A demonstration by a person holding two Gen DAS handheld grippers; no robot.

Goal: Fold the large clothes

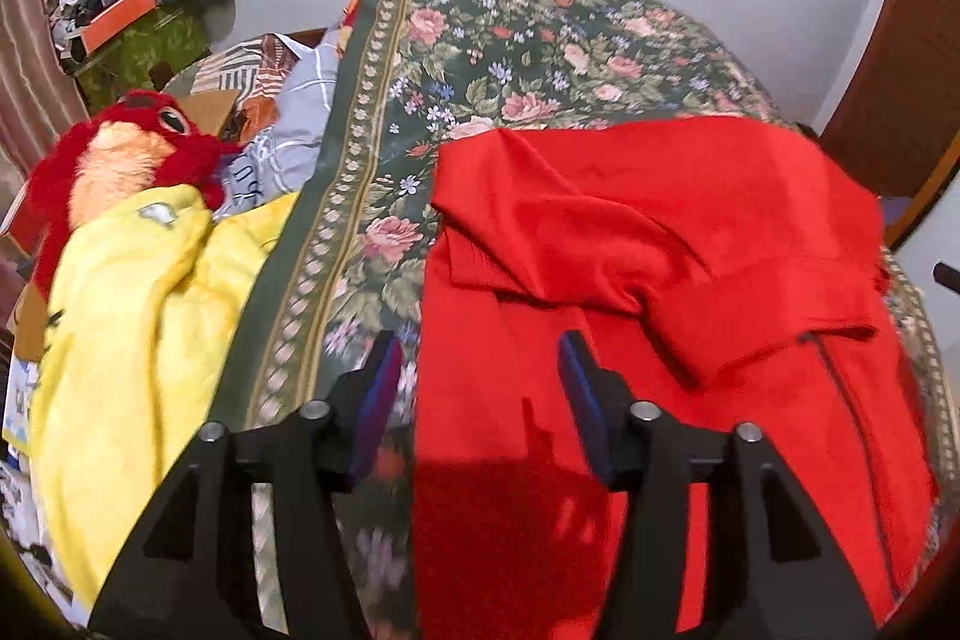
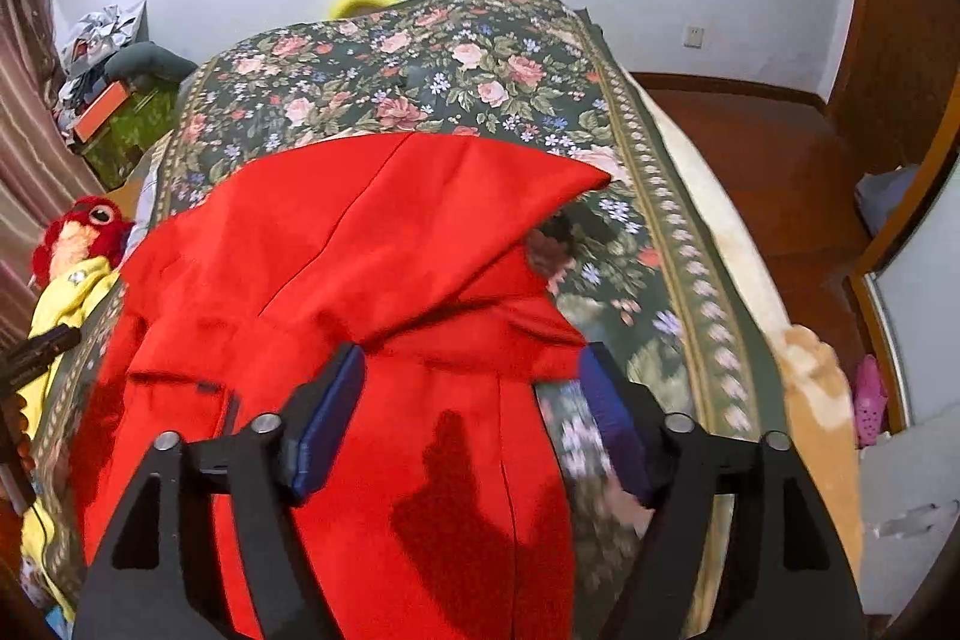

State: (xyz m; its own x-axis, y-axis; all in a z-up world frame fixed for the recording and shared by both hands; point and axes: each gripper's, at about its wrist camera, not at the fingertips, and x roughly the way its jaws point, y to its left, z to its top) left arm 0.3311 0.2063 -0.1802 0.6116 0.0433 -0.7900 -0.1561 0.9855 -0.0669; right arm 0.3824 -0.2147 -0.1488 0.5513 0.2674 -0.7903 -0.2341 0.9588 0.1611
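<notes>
A large red garment (image 1: 660,244) lies spread on a bed with a dark floral cover (image 1: 516,40), its far part folded back over the near part. My left gripper (image 1: 480,358) hangs open above the garment's left edge, blue pads apart, nothing between them. In the right wrist view the same red garment (image 2: 360,244) fills the middle, with a folded corner pointing right. My right gripper (image 2: 474,370) is open above the garment's right edge, empty, and the floral cover (image 2: 420,64) shows beside its right finger.
A yellow cloth (image 1: 132,316) and a red plush toy (image 1: 120,148) lie at the bed's left side. A cluttered green stand (image 1: 138,28) is by the far wall. Wooden floor (image 2: 750,148), a door (image 1: 900,88) and pink shoes (image 2: 870,400) are to the right of the bed.
</notes>
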